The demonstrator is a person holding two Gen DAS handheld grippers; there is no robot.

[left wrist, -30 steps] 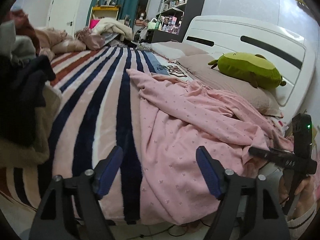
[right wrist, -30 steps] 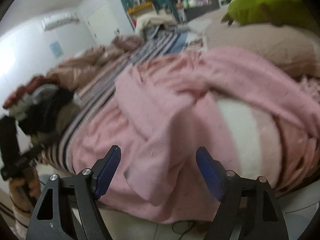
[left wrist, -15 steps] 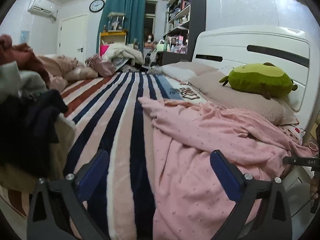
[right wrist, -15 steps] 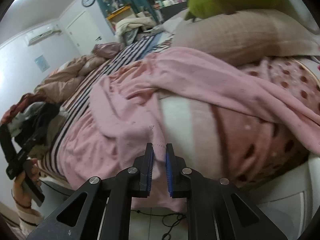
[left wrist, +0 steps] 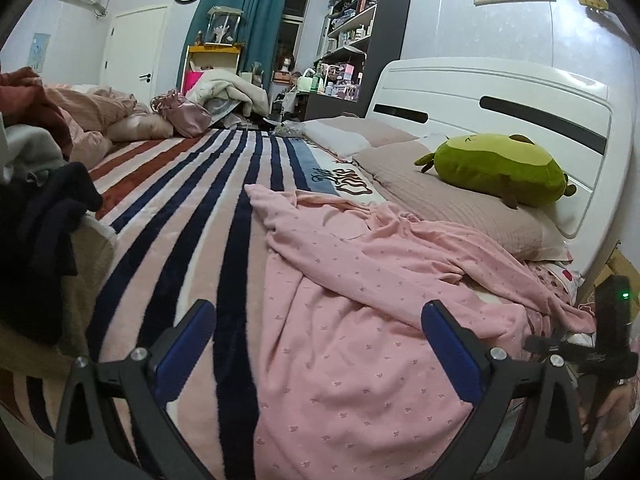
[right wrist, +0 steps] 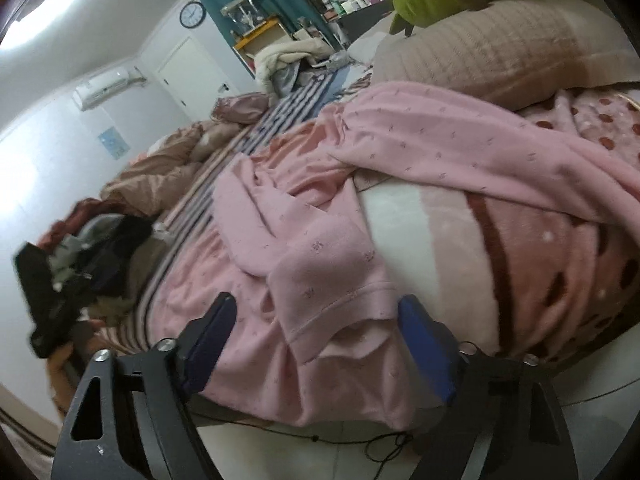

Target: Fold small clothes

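My left hand-held gripper (left wrist: 318, 344) has a black frame with blue pads (left wrist: 188, 340), and my right hand-held gripper (right wrist: 316, 334) matches it, black with blue pads (right wrist: 424, 344). The garment (left wrist: 360, 320) in front of me is pale pink, sprinkled with tiny darker pink motifs. Under it the blanket (left wrist: 188, 200) runs in navy, pink and cream stripes, turning rust red toward the far left. The plush toy (left wrist: 496, 170) is lime green with a yellow face and brown feet, on a beige pillow (left wrist: 440, 200). The headboard (left wrist: 492, 96) is white with black slots. Curtains (left wrist: 248, 24) are teal. A second blanket (right wrist: 560, 248) is pink with dark red dots.
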